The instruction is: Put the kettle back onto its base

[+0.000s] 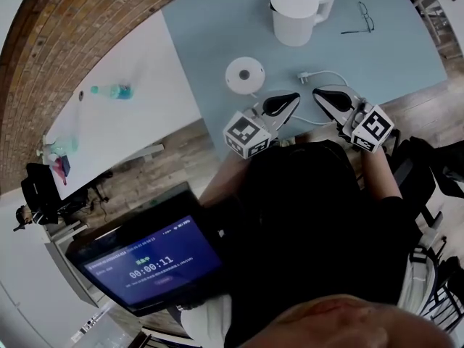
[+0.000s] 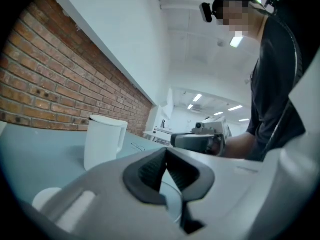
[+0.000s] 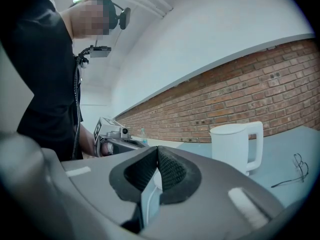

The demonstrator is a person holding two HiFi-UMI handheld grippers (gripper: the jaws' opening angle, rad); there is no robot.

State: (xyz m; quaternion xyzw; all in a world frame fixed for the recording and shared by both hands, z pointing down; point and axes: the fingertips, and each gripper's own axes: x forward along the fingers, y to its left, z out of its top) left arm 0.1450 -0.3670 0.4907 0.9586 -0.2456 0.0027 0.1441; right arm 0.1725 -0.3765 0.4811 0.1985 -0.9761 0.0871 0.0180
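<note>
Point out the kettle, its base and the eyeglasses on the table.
kettle (image 1: 293, 22): head view, middle of its white body.
base (image 1: 244, 75): head view, centre of the round white disc.
eyeglasses (image 1: 367, 18): head view, on the dark frame at the lenses.

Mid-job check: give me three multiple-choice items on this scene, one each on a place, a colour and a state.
1. Where is the kettle relative to its base? A on it B apart from it C held above it
2. What colour is the kettle? A white B black C red
3. How are the right gripper's jaws? A wide open B shut on the kettle C shut, empty
Key: B, the base lies bare; A, its body is white; C, the pads meet with nothing between.
</note>
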